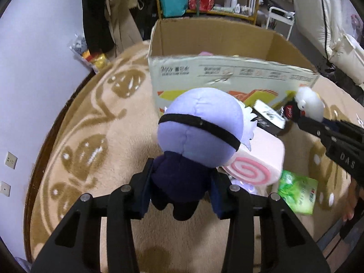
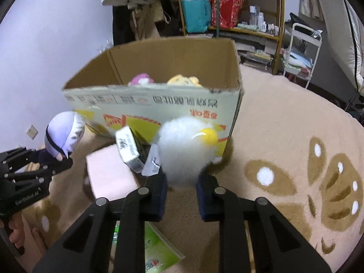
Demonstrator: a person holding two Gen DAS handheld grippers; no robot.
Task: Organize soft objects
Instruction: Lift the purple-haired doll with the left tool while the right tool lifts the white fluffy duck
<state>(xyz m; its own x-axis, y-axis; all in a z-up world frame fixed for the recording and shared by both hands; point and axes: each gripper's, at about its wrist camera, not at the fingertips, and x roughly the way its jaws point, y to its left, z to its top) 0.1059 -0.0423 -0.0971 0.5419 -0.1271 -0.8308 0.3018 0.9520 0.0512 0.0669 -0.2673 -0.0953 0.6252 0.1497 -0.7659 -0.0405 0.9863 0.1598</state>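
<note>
A cluttered room is seen behind the work: a wooden shelf [image 2: 229,6] loaded with bags and bottles, hanging clothes, a pale wall, and underfoot a thick beige rug [image 2: 284,136] patterned in brown, which gives a soft, yielding surface. On the rug an open cardboard box [image 1: 227,75] is stood, and a pink plush [image 2: 141,79] and a yellow plush [image 2: 184,80] are already seen inside it over the near wall. The plush doll [image 1: 198,122], with its lilac head and black band, is held in front of the box by the left gripper [image 1: 180,182], whose fingers are closed on the dark body just below the head. The white fluffy toy [image 2: 184,147] with a yellow beak is clamped low down between the fingers of the right gripper [image 2: 182,186], also just short of the box. Both are judged light, squashy and unbreakable, so a firm pinch on the body, as is taken here, is thought safest; the doll's large head may flop. Beneath them on the rug a pink swirl cushion [image 1: 254,166], a green packet [image 1: 298,191] and small printed cartons [image 2: 128,147] are left lying, close against the box.
</note>
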